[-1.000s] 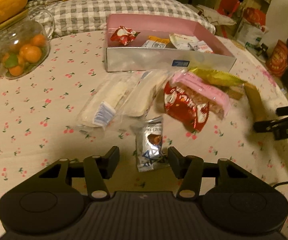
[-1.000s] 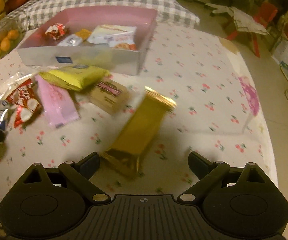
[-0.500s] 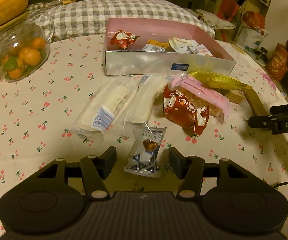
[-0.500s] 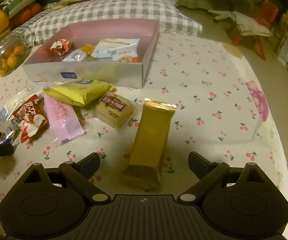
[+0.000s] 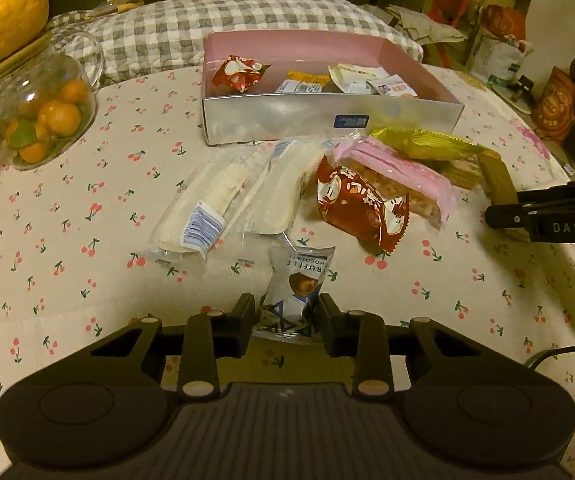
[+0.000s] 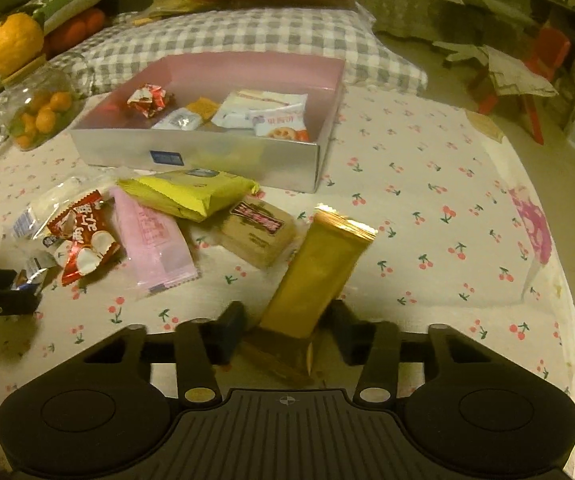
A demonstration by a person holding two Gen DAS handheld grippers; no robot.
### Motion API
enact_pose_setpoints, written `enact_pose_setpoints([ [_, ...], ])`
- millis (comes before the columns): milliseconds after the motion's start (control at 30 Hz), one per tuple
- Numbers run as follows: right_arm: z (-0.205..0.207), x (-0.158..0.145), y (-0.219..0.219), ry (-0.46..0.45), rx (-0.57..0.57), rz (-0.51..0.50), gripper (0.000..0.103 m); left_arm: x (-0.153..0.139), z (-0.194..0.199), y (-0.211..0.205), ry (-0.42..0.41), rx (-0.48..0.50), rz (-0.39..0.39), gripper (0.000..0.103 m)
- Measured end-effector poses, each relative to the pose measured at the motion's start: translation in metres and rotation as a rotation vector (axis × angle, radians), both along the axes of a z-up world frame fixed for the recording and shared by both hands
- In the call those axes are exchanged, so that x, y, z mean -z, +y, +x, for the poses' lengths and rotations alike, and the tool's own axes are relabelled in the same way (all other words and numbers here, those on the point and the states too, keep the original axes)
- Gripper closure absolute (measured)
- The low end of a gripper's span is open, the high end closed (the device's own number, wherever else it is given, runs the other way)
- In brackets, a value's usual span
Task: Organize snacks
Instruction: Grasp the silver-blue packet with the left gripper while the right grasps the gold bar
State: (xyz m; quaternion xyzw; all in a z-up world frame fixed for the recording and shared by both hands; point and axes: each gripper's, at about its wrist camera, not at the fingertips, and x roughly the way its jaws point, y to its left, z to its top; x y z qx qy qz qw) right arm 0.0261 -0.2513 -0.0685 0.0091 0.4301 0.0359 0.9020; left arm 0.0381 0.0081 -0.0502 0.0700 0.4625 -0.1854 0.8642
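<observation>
Left gripper (image 5: 286, 314) was seen at bottom centre of the left wrist view, jaws closing around a small silver chocolate packet (image 5: 297, 288); the pads were touching both packet sides, near end pinched. Packet lay on the cherry-print tablecloth (image 5: 67, 240), just below the two clear-wrapped white bars (image 5: 207, 204). Red wrapper (image 5: 359, 208) and pink bar (image 5: 399, 172) were placed right of centre.

Right gripper (image 6: 285, 330) was seen at bottom centre of the right wrist view, jaws closing on a long gold bar (image 6: 319, 276); bar sat between the pads, its lower end gripped, far end tilted up toward frame centre. Tan cookie pack (image 6: 257, 230) and yellow pack (image 6: 191, 192) were left of it.

Pink-lined box (image 6: 207, 156) was in the upper left-centre, several snacks already inside. Glass jar (image 5: 43, 116) of oranges was at upper left of the left view.
</observation>
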Motion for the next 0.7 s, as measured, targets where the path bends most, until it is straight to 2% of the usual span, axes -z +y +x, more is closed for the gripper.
enact_pose_setpoints([
  [100, -0.001, -0.001, 0.0, -0.002, 0.001, 0.005, 0.074, -0.002, -0.001, 0.002, 0.013, -0.012, -0.018, 0.076],
  [167, -0.001, -0.002, -0.001, 0.001, 0.007, 0.015, 0.075, -0.003, -0.002, 0.002, 0.021, -0.016, -0.033, 0.077],
  [700, -0.012, -0.035, 0.001, -0.033, -0.001, 0.112, 0.076, -0.021, -0.009, -0.003, 0.019, -0.004, -0.118, 0.079],
])
